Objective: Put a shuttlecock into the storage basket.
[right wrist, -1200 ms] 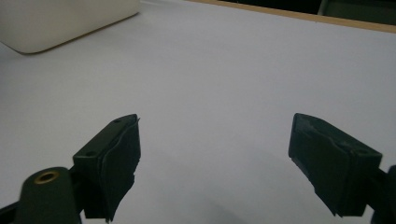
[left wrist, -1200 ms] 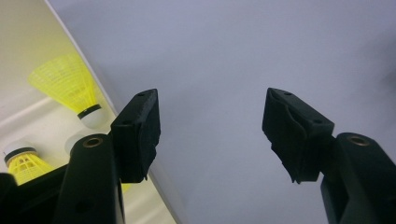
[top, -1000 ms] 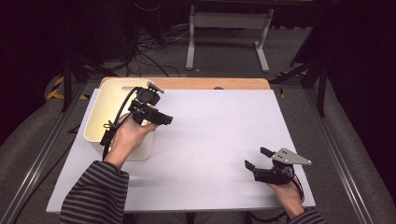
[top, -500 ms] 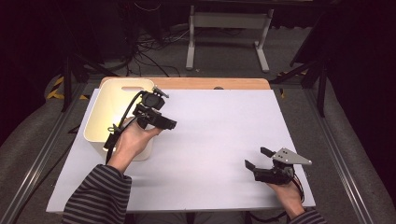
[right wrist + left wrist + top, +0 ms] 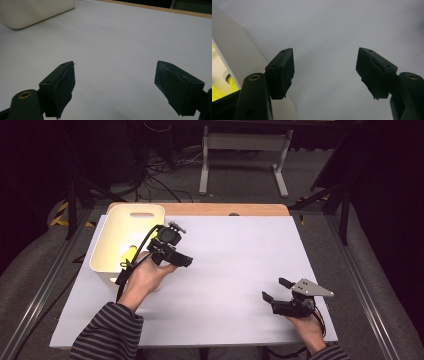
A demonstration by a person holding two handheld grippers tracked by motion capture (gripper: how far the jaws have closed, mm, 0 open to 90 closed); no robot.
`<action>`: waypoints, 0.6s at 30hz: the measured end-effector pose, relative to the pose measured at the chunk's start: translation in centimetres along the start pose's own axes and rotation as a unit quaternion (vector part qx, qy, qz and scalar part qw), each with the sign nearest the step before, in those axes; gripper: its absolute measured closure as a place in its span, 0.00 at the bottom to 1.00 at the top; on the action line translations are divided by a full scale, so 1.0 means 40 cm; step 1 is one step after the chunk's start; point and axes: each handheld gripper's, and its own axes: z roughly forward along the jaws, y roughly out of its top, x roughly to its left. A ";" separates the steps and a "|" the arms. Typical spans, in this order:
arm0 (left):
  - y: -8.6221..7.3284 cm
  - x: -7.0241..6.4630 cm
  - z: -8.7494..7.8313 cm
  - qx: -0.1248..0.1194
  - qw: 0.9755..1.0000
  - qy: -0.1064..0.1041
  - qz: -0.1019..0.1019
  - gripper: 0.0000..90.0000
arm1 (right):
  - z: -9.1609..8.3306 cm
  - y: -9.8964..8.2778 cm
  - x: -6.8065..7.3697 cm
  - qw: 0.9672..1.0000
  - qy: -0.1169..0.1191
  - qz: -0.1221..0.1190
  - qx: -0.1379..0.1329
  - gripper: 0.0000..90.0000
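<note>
My left gripper (image 5: pixel 183 260) hangs just right of the cream bin (image 5: pixel 131 215), over the white table sheet (image 5: pixel 235 255). Its jaws have just been opening and stand wide, with nothing between them. In the left gripper view the gripper (image 5: pixel 325 70) looks down on bare sheet, with the bin's wall (image 5: pixel 234 55) at the left and something yellow (image 5: pixel 220 95) inside the bin. That yellow object (image 5: pixel 127 253) also lies on the bin's floor in the high view. My right gripper (image 5: pixel 274 288) rests open and empty near the front right corner; its own view shows the gripper (image 5: pixel 115 85) facing the sheet.
The bin (image 5: pixel 32 10) stands at the table's far left. A wooden table edge (image 5: pixel 220 209) runs along the back. A metal stand (image 5: pixel 245 150) and cables (image 5: pixel 160 175) sit on the floor beyond. Rails (image 5: pixel 360 275) flank the table.
My left hand has come away from over the bin, moving right and toward the near side and a little lower. The right hand has stayed put.
</note>
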 end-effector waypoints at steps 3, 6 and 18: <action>-0.005 -0.005 0.009 0.004 1.000 -0.004 0.000 0.35 | -0.001 0.000 -0.001 1.000 0.000 0.001 -0.001 0.19; -0.009 -0.011 0.013 0.003 1.000 -0.006 0.000 0.35 | -0.001 0.001 -0.001 1.000 0.001 0.004 -0.003 0.19; -0.024 -0.032 0.046 0.015 1.000 -0.017 0.002 0.34 | -0.001 0.001 -0.001 1.000 0.000 0.005 -0.003 0.19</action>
